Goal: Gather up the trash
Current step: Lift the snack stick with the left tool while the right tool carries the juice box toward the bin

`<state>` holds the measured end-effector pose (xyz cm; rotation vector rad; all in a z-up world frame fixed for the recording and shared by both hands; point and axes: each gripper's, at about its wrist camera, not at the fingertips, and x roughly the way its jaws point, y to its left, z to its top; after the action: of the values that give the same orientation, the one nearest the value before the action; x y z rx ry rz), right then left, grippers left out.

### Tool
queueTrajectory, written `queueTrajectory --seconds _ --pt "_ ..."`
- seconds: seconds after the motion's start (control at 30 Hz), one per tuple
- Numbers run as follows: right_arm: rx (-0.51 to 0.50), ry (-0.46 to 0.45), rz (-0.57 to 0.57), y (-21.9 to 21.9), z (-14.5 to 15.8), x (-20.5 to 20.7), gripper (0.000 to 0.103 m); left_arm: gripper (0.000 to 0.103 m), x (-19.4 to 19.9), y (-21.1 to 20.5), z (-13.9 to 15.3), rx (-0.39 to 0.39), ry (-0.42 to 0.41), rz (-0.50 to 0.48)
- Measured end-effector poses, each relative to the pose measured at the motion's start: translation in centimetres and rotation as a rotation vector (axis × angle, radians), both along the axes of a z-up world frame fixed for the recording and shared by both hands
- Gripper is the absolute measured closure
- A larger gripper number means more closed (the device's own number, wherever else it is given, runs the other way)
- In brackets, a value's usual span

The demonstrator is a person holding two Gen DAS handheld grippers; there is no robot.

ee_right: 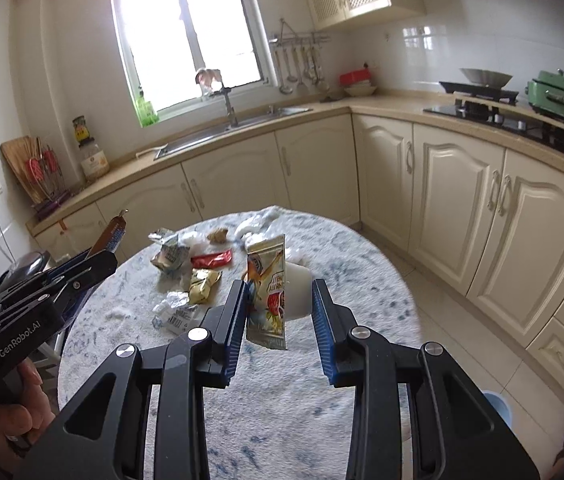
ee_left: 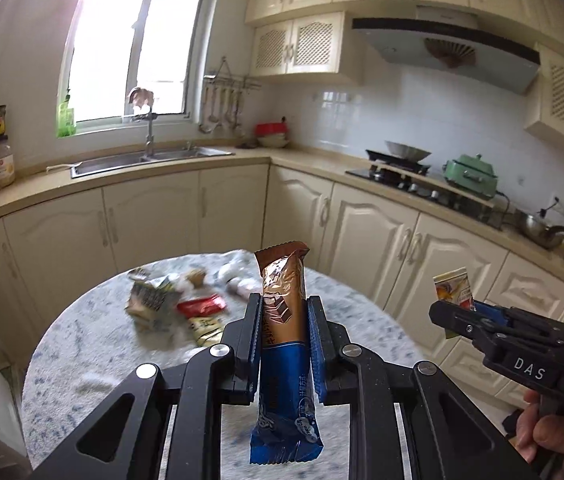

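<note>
The left gripper is clamped on an upright brown-and-blue snack wrapper, lifted above the round table. The right gripper stands part open, a small colourful sachet against its left pad; whether the other pad touches cannot be told. More wrappers lie near the table's far edge; the near half is bare, with cabinets beyond the right rim.
</note>
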<state>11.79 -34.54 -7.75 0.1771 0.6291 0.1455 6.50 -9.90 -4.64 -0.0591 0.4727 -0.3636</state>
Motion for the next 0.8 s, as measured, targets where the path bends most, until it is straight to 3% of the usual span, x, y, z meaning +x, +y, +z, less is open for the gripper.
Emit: queueTrajectory --seconds 0.37,0.53,0.8 --pt "-0.018 -0.076 -0.189 -9.7 3.2 -4.3 0.071 0.086 -0.4 -9.9 2.3 -0.014 -0.058 -0.219" --pt "-0.024 -0.047 -0.315 -15.6 2.2 -6.8 0.071 0.086 0.4 -15.8 1.4 -0.016 -0.014 -0.350" --pt "0.001 0.037 -0.489 -24.1 -2.0 -10.5 0.071 0.086 3.0 -24.9 -2.6 0.028 0.136 -0.520"
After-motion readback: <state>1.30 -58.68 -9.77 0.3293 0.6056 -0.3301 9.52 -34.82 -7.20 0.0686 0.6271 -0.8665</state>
